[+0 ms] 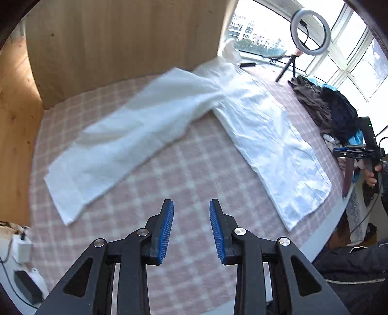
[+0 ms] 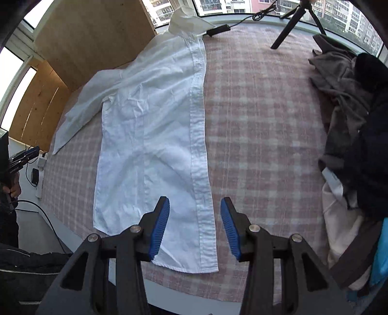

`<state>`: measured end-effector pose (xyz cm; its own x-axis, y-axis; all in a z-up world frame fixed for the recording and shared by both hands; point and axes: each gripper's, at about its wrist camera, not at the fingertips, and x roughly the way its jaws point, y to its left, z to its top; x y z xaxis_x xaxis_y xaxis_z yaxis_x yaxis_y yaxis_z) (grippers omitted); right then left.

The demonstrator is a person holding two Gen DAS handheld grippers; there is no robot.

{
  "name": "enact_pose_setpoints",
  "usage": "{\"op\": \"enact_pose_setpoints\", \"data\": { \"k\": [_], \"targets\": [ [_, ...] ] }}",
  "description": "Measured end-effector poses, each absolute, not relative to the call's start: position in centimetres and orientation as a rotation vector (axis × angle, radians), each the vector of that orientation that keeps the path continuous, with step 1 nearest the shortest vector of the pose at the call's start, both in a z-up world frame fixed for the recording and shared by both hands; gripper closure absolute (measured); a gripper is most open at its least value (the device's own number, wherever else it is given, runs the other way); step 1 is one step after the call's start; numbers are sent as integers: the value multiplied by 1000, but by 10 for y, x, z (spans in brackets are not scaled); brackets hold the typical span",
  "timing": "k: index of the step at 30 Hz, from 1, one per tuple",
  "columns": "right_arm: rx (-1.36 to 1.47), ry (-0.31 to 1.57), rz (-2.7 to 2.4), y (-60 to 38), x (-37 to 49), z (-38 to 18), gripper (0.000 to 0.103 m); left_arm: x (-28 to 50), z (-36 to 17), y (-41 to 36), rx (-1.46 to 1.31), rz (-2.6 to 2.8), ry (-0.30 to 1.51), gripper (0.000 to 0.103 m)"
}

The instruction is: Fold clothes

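A white long-sleeved shirt (image 1: 262, 130) lies flat on the pink checked tablecloth (image 1: 184, 174), folded lengthwise, collar toward the window. One sleeve (image 1: 126, 145) stretches out to the left. My left gripper (image 1: 191, 206) hovers open above bare cloth, short of the sleeve and the hem. In the right wrist view the shirt (image 2: 150, 135) runs away from me with its button placket along the right edge. My right gripper (image 2: 195, 203) is open over the shirt's hem, near the placket, with nothing between its fingers.
A heap of dark and grey clothes (image 2: 351, 116) sits on the table's right side. A ring light (image 1: 310, 31) on a tripod (image 2: 291, 21) stands by the window. Wooden panels (image 1: 97, 48) border the far left. Cables and adapters (image 2: 36, 169) lie off the table's left edge.
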<state>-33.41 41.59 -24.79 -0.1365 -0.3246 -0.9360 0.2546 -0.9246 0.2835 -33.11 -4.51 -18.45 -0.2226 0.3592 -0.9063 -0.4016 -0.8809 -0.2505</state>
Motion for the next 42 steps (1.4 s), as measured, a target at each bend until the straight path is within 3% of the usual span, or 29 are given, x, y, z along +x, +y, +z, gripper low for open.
{"op": "enact_pose_setpoints", "data": {
  "k": [6, 10, 16, 23, 25, 26, 28, 29, 32, 37, 42],
  "targets": [
    [1846, -128, -2091, 433, -305, -299, 60, -282, -229, 57, -1709, 1978, -85, 71],
    [1856, -126, -2031, 438, -295, -305, 60, -274, -247, 104, -1760, 1970, -100, 59],
    [1847, -124, -1967, 436, -292, -308, 60, -265, -273, 123, -1857, 2003, -198, 59],
    [1883, -66, -1928, 435, -289, -312, 59, -262, -271, 147, -1867, 2012, -165, 59],
    [1890, -46, -1918, 434, -288, -312, 60, -262, -270, 151, -1868, 2020, -144, 64],
    [1897, -13, -1923, 432, -288, -312, 63, -263, -270, 152, -1875, 2025, -138, 75],
    [1918, 17, -1901, 427, -291, -314, 82, -267, -270, 148, -1876, 2011, -187, 96],
    [1935, -25, -1854, 428, -292, -317, 97, -270, -269, 145, -1876, 2000, -219, 99],
    [1949, -95, -1794, 429, -300, -318, 97, -280, -266, 135, -1865, 1979, -323, 100],
    [1857, -394, -1765, 444, -319, -291, 98, -298, -236, 118, -1773, 2045, -421, 100],
    [1860, -390, -1796, 443, -333, -280, 98, -295, -239, 121, -1796, 2035, -391, 100]
  ]
}}
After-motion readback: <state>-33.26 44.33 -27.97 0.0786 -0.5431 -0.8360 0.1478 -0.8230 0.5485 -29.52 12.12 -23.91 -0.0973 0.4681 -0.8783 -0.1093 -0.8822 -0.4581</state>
